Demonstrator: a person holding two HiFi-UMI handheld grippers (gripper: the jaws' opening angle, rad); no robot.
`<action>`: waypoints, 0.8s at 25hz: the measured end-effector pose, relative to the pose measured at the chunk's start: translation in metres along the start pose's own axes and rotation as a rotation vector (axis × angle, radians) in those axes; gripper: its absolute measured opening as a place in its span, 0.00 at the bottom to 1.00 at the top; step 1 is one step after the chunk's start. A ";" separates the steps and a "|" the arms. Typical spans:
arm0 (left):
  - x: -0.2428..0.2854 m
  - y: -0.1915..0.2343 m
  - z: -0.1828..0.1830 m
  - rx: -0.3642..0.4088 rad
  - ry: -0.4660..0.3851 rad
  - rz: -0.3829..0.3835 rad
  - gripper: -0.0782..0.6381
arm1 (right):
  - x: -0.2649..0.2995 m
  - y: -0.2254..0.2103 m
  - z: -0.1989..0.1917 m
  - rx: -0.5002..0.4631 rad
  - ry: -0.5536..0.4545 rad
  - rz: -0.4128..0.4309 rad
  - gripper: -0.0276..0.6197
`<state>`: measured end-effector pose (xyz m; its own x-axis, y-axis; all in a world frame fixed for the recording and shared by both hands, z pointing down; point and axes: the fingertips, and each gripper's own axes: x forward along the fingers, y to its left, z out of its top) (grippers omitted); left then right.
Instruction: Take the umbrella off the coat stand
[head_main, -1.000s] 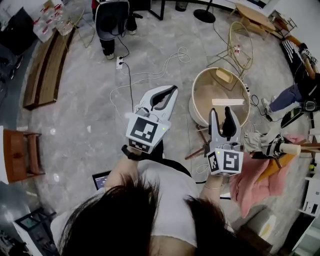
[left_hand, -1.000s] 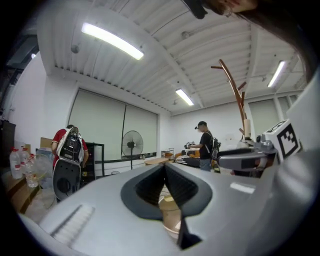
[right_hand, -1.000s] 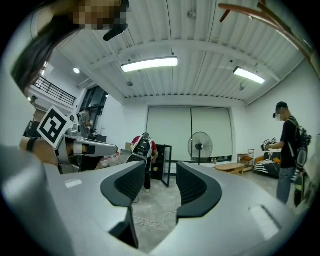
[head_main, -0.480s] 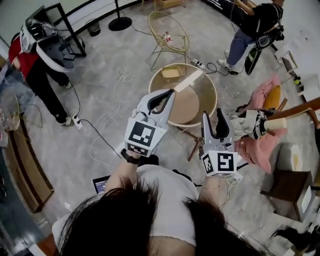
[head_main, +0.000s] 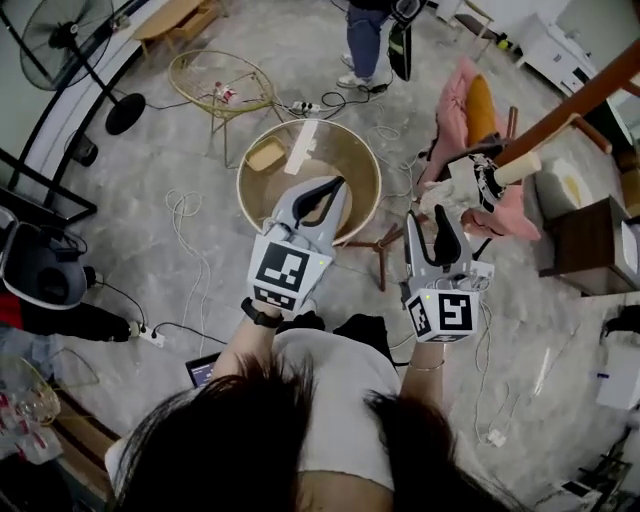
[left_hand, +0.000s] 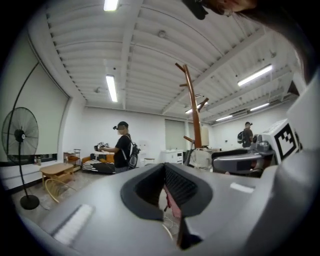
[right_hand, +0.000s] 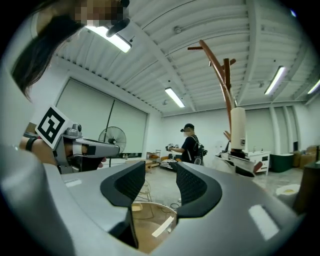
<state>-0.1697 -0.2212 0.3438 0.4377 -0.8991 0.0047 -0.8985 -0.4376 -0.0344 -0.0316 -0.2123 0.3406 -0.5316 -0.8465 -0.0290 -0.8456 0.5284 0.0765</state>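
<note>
The wooden coat stand (head_main: 578, 98) slants across the top right of the head view. It rises tall in the left gripper view (left_hand: 192, 107) and the right gripper view (right_hand: 221, 70). The umbrella (head_main: 482, 186) hangs on it, a pale bundle with a cream handle (head_main: 520, 166) and a dark strap. That handle (right_hand: 238, 125) shows as a white cylinder right of my right gripper's jaws. My right gripper (head_main: 431, 224) (right_hand: 160, 182) is open and empty, a short way left of the umbrella. My left gripper (head_main: 326, 191) (left_hand: 167, 192) is shut and empty over the round tub, further left.
A round wooden tub (head_main: 258, 160) stands on the floor under the left gripper. Pink cloth (head_main: 452, 110) drapes a chair by the stand. A wire chair (head_main: 215, 75), a fan (head_main: 60, 40), a standing person (head_main: 368, 30), a brown cabinet (head_main: 588, 240) and floor cables (head_main: 185, 215) surround me.
The view has swung round: the tub, stand and umbrella slid left and up in the head view. Both grippers turned with it; their jaws stand as before.
</note>
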 end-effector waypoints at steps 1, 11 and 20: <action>0.005 -0.005 -0.001 0.000 0.000 -0.030 0.19 | -0.005 -0.005 -0.001 -0.001 0.003 -0.031 0.31; 0.038 -0.064 -0.014 -0.013 0.003 -0.254 0.19 | -0.057 -0.045 -0.010 -0.004 0.019 -0.270 0.32; 0.043 -0.086 -0.013 -0.021 0.000 -0.298 0.19 | -0.076 -0.053 -0.011 -0.013 0.037 -0.317 0.35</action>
<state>-0.0734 -0.2226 0.3596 0.6825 -0.7308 0.0116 -0.7307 -0.6826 -0.0105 0.0543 -0.1770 0.3495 -0.2395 -0.9707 -0.0172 -0.9679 0.2373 0.0825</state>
